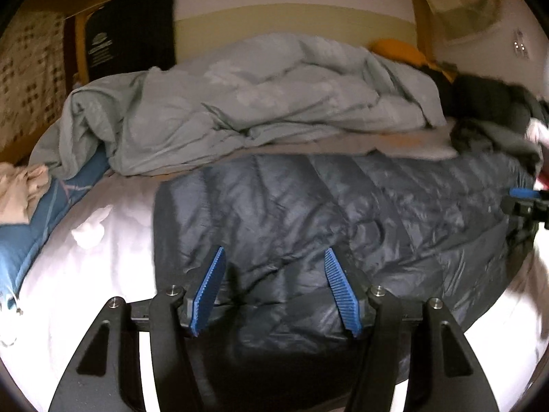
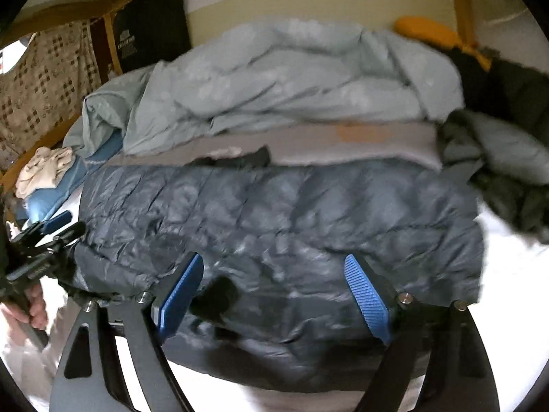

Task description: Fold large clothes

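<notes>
The bed (image 1: 85, 274), with its white sheet, spreads under and ahead of both my tongs. Far beyond them, along the wall side, a pale grey-green duvet (image 1: 240, 103) lies bunched in a long heap. Between that heap and my tongs lies the dark quilted puffer jacket (image 1: 343, 206), spread flat across the sheet; it runs from just left of my left tongs over to my right tongs and fills the space right in front of both.

To the right of my right tongs a heap of dark clothes (image 2: 507, 178) sits at the jacket's end. Far left of my left tongs a blue pillow (image 1: 41, 219) lies at the bed's edge with a crumpled cream cloth (image 1: 20, 192) on it. An orange cushion (image 2: 432, 32) shows past the duvet, against the wall.

My left tongs (image 1: 274, 267) hover over the jacket's near edge, blue pads apart, nothing pinched between them. My right tongs (image 2: 274, 274) stand wide apart over the jacket, the fabric lying loose beneath them, not clamped.
</notes>
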A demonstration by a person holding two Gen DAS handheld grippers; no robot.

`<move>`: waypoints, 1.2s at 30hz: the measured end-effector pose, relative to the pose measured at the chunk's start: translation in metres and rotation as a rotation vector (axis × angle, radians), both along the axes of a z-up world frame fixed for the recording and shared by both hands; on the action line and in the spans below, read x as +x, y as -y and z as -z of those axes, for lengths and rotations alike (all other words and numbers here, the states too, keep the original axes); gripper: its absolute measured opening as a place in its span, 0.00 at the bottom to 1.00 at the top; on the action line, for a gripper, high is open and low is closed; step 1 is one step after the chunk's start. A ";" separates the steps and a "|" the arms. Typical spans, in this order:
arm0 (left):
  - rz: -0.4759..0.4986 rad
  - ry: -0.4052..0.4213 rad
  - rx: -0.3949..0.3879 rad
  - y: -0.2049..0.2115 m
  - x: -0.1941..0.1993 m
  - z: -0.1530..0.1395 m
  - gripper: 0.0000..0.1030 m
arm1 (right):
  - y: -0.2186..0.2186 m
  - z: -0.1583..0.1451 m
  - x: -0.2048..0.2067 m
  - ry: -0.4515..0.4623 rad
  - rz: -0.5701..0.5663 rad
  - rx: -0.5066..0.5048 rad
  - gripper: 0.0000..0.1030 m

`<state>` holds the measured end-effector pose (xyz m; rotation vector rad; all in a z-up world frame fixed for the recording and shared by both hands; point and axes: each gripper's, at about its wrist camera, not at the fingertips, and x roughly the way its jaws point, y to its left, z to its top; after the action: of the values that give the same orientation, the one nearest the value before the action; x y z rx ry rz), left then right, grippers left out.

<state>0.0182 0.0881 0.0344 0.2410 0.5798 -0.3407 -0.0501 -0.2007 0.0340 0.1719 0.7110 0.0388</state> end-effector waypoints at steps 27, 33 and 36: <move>0.061 0.030 -0.005 0.004 -0.022 0.014 0.62 | 0.000 0.003 -0.022 0.033 0.034 -0.084 0.84; 0.125 0.056 -0.098 0.009 -0.031 0.000 0.62 | 0.054 -0.023 -0.038 0.121 0.265 -0.025 0.84; 0.183 0.057 -0.116 0.019 -0.039 -0.006 0.54 | 0.084 -0.024 -0.044 0.108 0.332 0.055 0.85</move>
<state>-0.0205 0.0692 0.0400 0.1919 0.4807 -0.5415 -0.0943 -0.2849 0.0583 0.3361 0.5666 -0.2480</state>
